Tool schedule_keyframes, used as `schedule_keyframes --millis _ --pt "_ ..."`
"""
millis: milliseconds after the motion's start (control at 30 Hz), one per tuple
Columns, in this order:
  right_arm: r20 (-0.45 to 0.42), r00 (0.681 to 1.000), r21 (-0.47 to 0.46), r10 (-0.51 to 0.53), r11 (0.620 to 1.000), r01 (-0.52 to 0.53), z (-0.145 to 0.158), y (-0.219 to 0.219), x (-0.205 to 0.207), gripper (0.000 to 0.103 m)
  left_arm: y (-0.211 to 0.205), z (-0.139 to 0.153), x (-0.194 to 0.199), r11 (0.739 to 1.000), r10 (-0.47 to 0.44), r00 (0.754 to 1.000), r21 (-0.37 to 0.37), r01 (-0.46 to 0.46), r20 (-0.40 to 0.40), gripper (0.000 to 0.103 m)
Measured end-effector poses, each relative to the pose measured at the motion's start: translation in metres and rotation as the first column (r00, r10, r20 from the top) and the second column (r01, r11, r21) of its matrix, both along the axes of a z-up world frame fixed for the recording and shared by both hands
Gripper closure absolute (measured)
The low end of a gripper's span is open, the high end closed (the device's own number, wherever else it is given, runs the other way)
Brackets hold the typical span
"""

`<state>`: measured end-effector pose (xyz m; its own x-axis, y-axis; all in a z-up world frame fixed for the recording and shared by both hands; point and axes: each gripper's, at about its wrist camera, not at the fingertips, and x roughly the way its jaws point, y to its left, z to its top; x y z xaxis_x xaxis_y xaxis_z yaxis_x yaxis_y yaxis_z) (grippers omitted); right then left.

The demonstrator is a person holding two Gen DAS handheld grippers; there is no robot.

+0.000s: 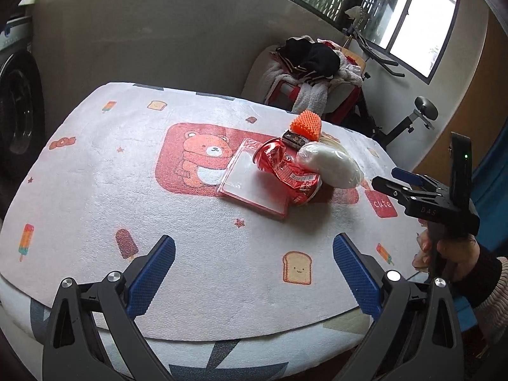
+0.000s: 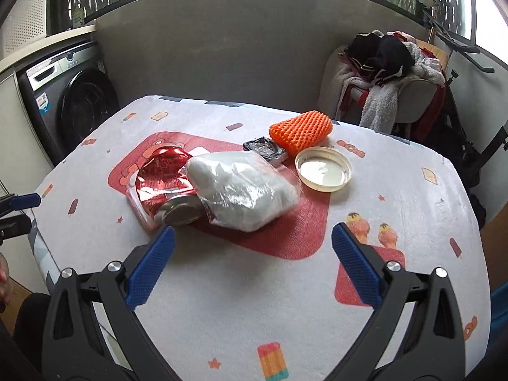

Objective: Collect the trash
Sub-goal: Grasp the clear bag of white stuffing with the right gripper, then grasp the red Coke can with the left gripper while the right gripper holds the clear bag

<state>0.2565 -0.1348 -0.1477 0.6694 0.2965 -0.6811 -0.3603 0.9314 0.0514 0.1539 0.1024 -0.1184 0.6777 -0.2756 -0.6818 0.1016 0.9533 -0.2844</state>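
A heap of trash lies mid-table: a crushed red can (image 2: 165,181), a white plastic bag (image 2: 241,190), a dark wrapper (image 2: 266,149), an orange foam net (image 2: 301,131) and a round cream lid (image 2: 324,168). In the left wrist view the can (image 1: 285,171) rests on a clear plastic tray (image 1: 254,187), beside the bag (image 1: 330,165). My left gripper (image 1: 254,247) is open and empty, well short of the heap. My right gripper (image 2: 254,238) is open too, just in front of the bag; it also shows from the side (image 1: 392,181), held by a hand (image 1: 451,254).
A bear-print cloth (image 2: 254,301) covers the table. A washing machine (image 2: 73,95) stands at the left and a chair piled with clothes (image 2: 387,73) behind the table. An exercise bike (image 1: 412,117) is at the far right. My left gripper (image 2: 22,211) shows at the left edge.
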Motion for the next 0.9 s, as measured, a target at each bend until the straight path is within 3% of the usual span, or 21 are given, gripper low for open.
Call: schedule_keyframes --millis 133,233,267,333,433,533,667,833,900 --pt "-0.024 0.999 -0.021 0.028 0.999 -0.029 -0.01 0.026 0.039 0.006 0.005 -0.008 0.016 1.0 0.013 1.0 -0.02 -0.013 -0.017 0.006" --pt "-0.097 0.995 -0.001 0.038 0.999 -0.038 -0.027 0.036 0.059 0.007 0.005 -0.011 0.026 1.0 0.011 1.0 -0.027 -0.011 -0.023 0.006" --pt "-0.118 0.992 0.009 0.035 0.999 -0.034 -0.033 0.037 0.064 0.009 0.005 -0.012 0.029 1.0 0.009 1.0 -0.029 -0.01 -0.024 0.006" --pt "-0.125 0.992 0.02 0.024 1.0 -0.021 -0.037 0.036 0.065 0.029 0.004 -0.013 0.034 0.999 0.005 1.0 -0.041 -0.006 -0.028 0.006" --pt "-0.126 0.992 0.077 0.016 0.997 -0.006 -0.038 0.023 0.057 0.047 0.003 -0.015 0.042 0.997 -0.003 0.999 -0.076 0.0 -0.045 0.017" --pt "-0.11 0.994 0.116 0.008 0.993 0.005 -0.035 0.004 0.039 0.053 0.0 -0.018 0.053 0.991 -0.018 0.998 -0.134 0.01 -0.065 0.032" --pt "-0.083 0.996 0.149 -0.035 0.988 0.047 -0.031 -0.026 0.009 0.055 -0.016 -0.024 0.068 0.983 -0.055 0.995 -0.181 0.039 -0.084 0.037" --pt "-0.027 0.993 0.102 -0.116 0.988 0.118 -0.028 -0.058 -0.024 0.055 -0.024 -0.039 0.096 0.958 -0.036 0.988 -0.286 -0.01 -0.152 0.038" --pt "-0.025 0.99 0.075 -0.142 0.987 0.144 -0.031 -0.066 -0.032 0.055 -0.025 -0.044 0.107 0.957 -0.019 0.985 -0.289 -0.031 -0.169 0.039"
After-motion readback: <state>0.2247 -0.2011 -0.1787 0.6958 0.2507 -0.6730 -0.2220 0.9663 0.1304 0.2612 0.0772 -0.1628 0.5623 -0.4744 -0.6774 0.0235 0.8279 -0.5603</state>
